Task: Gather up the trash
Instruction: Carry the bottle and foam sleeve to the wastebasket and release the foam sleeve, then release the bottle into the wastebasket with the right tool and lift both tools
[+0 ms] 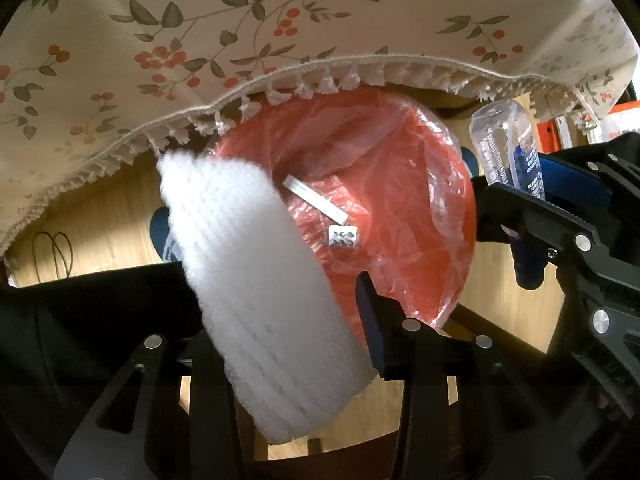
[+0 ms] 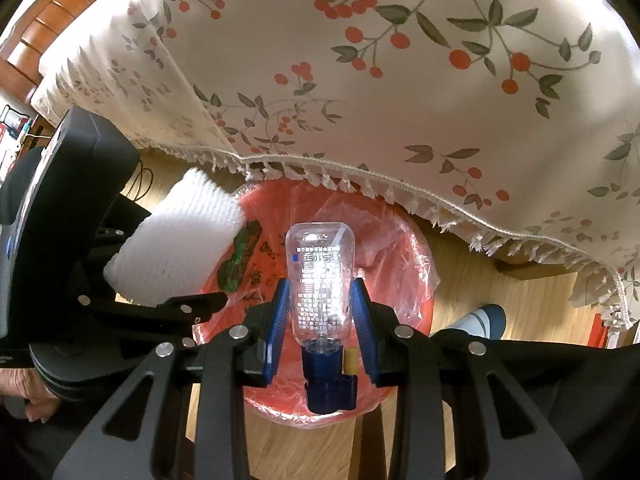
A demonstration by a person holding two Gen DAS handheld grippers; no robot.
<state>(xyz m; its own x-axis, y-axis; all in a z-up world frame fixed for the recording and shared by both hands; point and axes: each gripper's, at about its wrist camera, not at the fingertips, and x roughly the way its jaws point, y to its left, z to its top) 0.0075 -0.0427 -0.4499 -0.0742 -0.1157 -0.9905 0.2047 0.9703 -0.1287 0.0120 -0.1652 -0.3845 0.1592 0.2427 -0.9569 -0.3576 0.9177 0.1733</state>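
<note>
A red bin with a clear plastic liner stands on the floor below both grippers. A white paper strip and a small wrapper lie inside it. A white foam net sleeve sits between the fingers of my left gripper over the bin's left rim. It looks blurred, and the jaws stand apart around it. My right gripper is shut on a clear bottle with a blue cap, held cap-toward-camera above the bin. The foam sleeve and bottle each show in the other view.
A floral tablecloth with a tasselled fringe overhangs the bin's far side. Wooden floor lies around it, with a dark cable at the left. A person's socked foot is right of the bin.
</note>
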